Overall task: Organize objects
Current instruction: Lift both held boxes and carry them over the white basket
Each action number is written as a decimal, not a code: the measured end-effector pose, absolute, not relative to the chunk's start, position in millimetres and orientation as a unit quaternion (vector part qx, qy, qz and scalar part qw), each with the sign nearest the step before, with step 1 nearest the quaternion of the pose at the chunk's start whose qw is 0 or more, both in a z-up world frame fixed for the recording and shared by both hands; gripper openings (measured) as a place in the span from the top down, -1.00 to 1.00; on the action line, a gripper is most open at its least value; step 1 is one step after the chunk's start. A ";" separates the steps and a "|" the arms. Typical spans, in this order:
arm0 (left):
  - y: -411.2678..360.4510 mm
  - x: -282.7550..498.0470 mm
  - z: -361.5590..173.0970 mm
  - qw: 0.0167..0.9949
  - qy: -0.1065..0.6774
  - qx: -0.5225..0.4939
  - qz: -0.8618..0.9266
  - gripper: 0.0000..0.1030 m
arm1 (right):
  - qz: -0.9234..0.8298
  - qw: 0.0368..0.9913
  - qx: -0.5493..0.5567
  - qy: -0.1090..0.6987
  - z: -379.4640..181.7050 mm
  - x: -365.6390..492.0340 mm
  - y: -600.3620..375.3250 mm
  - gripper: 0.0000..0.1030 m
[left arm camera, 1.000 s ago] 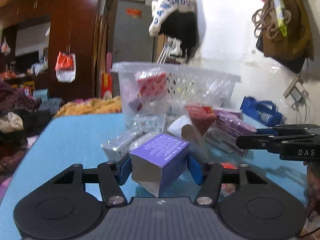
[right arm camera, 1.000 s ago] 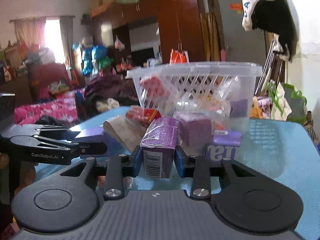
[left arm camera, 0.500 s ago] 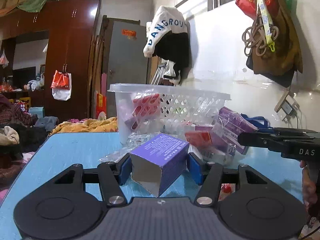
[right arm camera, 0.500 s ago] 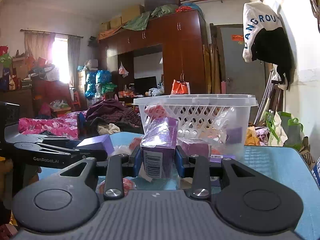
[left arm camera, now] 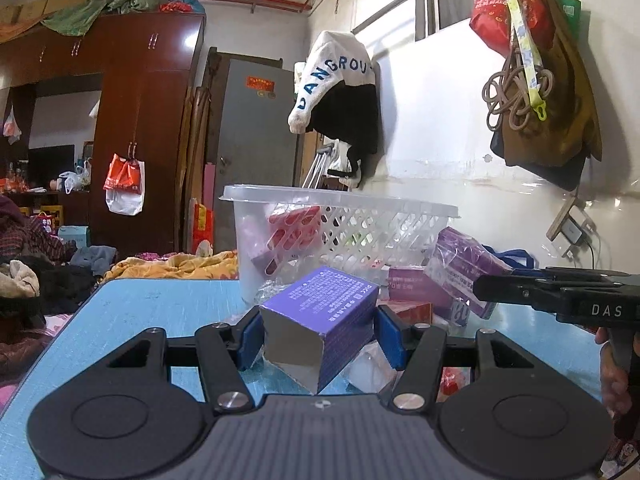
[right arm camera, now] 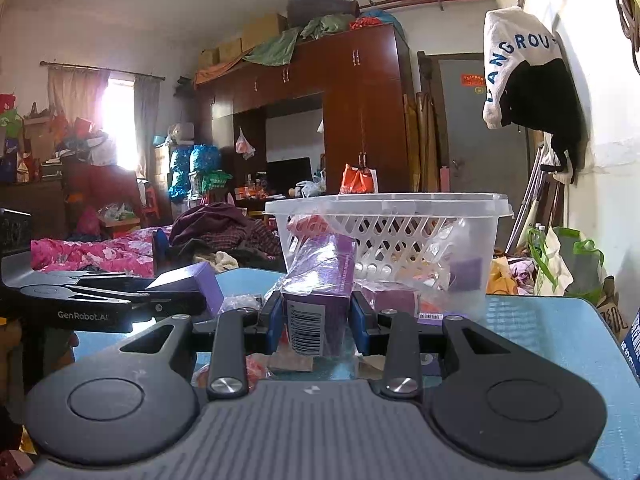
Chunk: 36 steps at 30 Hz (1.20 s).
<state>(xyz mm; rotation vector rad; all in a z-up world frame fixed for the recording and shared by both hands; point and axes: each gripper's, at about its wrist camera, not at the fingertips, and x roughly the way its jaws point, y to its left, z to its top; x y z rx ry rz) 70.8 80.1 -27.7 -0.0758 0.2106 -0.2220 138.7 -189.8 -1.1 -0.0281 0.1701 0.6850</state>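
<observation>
Biggest risk: the white lattice basket point(left arm camera: 384, 224) stands just ahead on the blue table point(left arm camera: 140, 312) with its rim higher than both loads, so either box may clip the rim or wall on the way in, likelier if both go in together. Left gripper point(left arm camera: 318, 334) clamps the blue-purple box point(left arm camera: 324, 312) across its width; the box is rolled corner-down with its long axis running toward the camera, so it may twist between the pads. Right gripper point(right arm camera: 316, 322) is clamped on the film-wrapped purple box point(right arm camera: 320, 300), barcode end facing the camera, long axis tilting up toward the basket; the slick film may let it slip. Smaller boxes lie at the basket's foot.
</observation>
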 end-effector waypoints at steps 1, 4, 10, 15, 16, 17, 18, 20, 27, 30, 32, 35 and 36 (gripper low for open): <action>80.0 70.3 -27.6 0.988 0.105 -0.037 -0.110 -0.21 | 0.335 0.939 -0.014 0.083 -0.9 138.7 -189.8 0.27; 79.9 68.7 -26.5 0.988 0.101 -0.035 -0.109 -0.19 | 0.332 0.940 -0.013 0.078 -2.6 136.5 -190.1 0.27; 82.8 66.8 -23.0 0.988 0.099 -0.038 -0.115 -0.01 | 0.330 0.941 -0.011 0.078 -2.5 135.1 -190.1 0.27; 86.3 68.4 -24.4 0.987 0.102 -0.041 -0.114 0.01 | 0.330 0.941 -0.012 0.078 -2.2 134.8 -190.1 0.27; 86.8 67.9 -24.1 0.987 0.100 -0.044 -0.114 0.01 | 0.331 0.940 -0.012 0.078 -2.0 134.7 -190.0 0.27; 86.9 67.5 -23.3 0.988 0.099 -0.044 -0.114 0.02 | 0.330 0.941 -0.012 0.078 -2.0 134.3 -189.8 0.27; 87.1 66.6 -22.3 0.988 0.097 -0.045 -0.114 0.02 | 0.330 0.941 -0.012 0.077 -2.1 134.6 -189.8 0.27; 87.4 64.2 -20.4 0.988 0.090 -0.047 -0.113 0.03 | 0.329 0.941 -0.011 0.077 -2.2 134.7 -189.9 0.27; 85.0 70.4 -3.1 0.989 0.080 -0.049 -0.118 0.04 | 0.330 0.940 0.009 0.088 5.1 141.6 -193.5 0.27; 79.0 82.8 20.5 0.989 0.068 -0.040 -0.124 0.04 | 0.319 0.944 0.009 0.080 22.6 147.2 -194.0 0.27; 74.1 97.4 40.8 0.989 0.064 -0.040 -0.130 0.04 | 0.310 0.948 -0.001 0.074 38.5 154.5 -190.2 0.27; 64.1 129.1 68.9 0.989 0.062 -0.035 -0.126 0.04 | 0.289 0.954 -0.027 0.073 63.3 175.8 -178.1 0.27; 61.4 144.8 76.2 0.989 0.069 -0.039 -0.123 0.05 | 0.277 0.957 -0.038 0.073 70.3 185.4 -173.9 0.27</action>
